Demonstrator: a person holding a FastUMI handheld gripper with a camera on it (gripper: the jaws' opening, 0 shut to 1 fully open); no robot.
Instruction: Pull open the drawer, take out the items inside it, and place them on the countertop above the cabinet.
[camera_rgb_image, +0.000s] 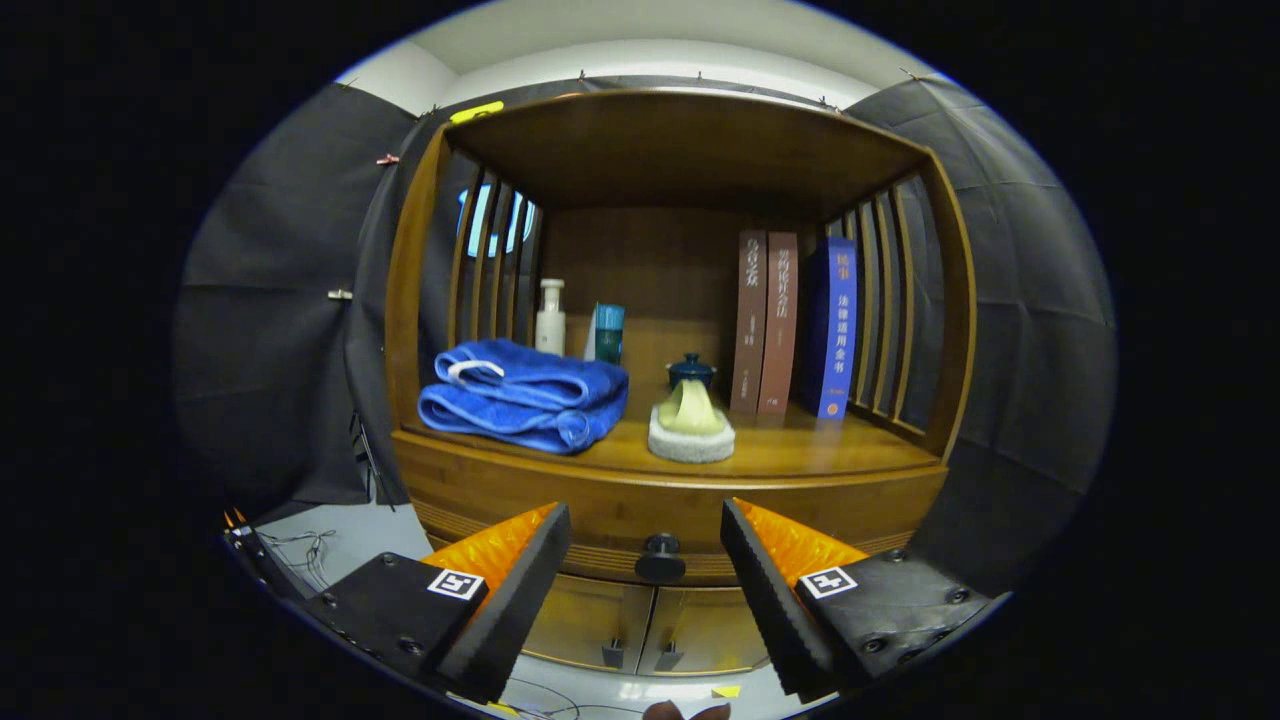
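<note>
A wooden cabinet (420, 300) stands ahead of me, with a countertop (800, 452) under an upper shelf. Below the countertop runs the drawer front (600, 510), closed, with a dark round knob (660, 558). My gripper (645, 530) is open, its fingers spread to either side of the knob and a little short of it, touching nothing. A folded blue towel (520, 392) lies on the countertop's left part. Beside it sit a white-and-yellow sponge (690, 425) and a small dark blue lidded cup (691, 372). The drawer's contents are hidden.
At the back of the countertop stand a white bottle (549, 318), a teal box (607, 333) and three upright books (795, 325). Slatted sides enclose the shelf. Two lower doors (640, 625) with small handles sit under the drawer. Cables (300, 550) lie on the floor to the left.
</note>
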